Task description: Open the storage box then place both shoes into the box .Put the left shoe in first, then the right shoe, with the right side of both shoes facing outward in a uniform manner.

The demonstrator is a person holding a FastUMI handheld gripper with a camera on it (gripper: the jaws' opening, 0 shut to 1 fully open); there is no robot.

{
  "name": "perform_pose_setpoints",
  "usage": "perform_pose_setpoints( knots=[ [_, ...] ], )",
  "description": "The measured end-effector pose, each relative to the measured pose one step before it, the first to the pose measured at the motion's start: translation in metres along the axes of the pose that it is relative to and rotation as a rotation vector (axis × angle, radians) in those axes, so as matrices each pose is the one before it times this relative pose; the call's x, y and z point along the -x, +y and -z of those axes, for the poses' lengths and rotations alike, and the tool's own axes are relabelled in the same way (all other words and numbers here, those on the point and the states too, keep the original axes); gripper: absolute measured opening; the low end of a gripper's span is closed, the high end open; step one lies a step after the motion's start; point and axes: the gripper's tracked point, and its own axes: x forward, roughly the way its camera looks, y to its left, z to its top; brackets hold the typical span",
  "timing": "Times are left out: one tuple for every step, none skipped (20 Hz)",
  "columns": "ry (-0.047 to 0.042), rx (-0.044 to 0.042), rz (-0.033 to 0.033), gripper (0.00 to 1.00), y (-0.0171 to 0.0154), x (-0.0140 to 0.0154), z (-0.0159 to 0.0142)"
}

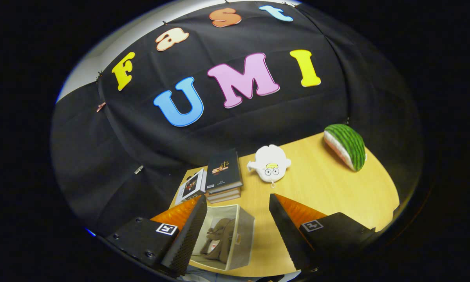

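Gripper point(238, 211) open above wooden table point(329, 188); storage box point(241, 235) holds shoe point(219, 241).

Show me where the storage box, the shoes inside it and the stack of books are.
storage box point(246, 231): gripper view, on its right wall.
shoes point(219, 241): gripper view, on the upper.
stack of books point(223, 172): gripper view, on the top cover.

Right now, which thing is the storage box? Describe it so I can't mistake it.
On the wooden table, look just ahead of the open gripper, near the stack of books. The storage box is the pale, open-topped cube between the fingers, the only container, with a brownish shoe inside.
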Motion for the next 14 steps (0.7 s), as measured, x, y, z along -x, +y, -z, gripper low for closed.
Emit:
perform_pose_setpoints(
  knots=[
    [-0.02461, 0.03332, 0.0067, 0.98, -0.00768, 0.00404, -0.00771],
    [-0.02776, 0.03202, 0.00244, 0.98, -0.0056, 0.00484, -0.00908],
    [-0.02708, 0.02577, 0.00176, 0.98, -0.00636, 0.00466, -0.0087],
    [-0.03723, 0.02223, -0.00337, 0.98, -0.0067, 0.0043, -0.01136],
    [-0.04356, 0.02094, 0.00381, 0.98, -0.00766, 0.00346, -0.01238],
    [-0.03697, 0.0185, 0.00832, 0.98, -0.00951, 0.004, -0.0103],
    [-0.03844, 0.013, 0.00803, 0.98, -0.00739, 0.00464, -0.0089],
    [-0.03975, 0.01439, 0.00218, 0.98, -0.00685, 0.00426, -0.01048],
    [-0.03277, 0.01166, 0.00382, 0.98, -0.0064, 0.00406, -0.00724],
    [-0.02447, 0.01132, -0.00461, 0.98, -0.00432, 0.00381, -0.00478],
    [-0.00866, 0.00722, -0.01002, 0.98, -0.00269, 0.00508, -0.00062],
    [-0.00466, 0.00424, -0.01891, 0.98, -0.00099, 0.00541, -0.0006],
    [-0.00601, 0.02198, -0.00974, 0.98, -0.00343, 0.0041, -0.00017],
    [-0.00105, 0.01809, 0.00701, 0.98, -0.01014, 0.00055, 0.00245]
  ],
)
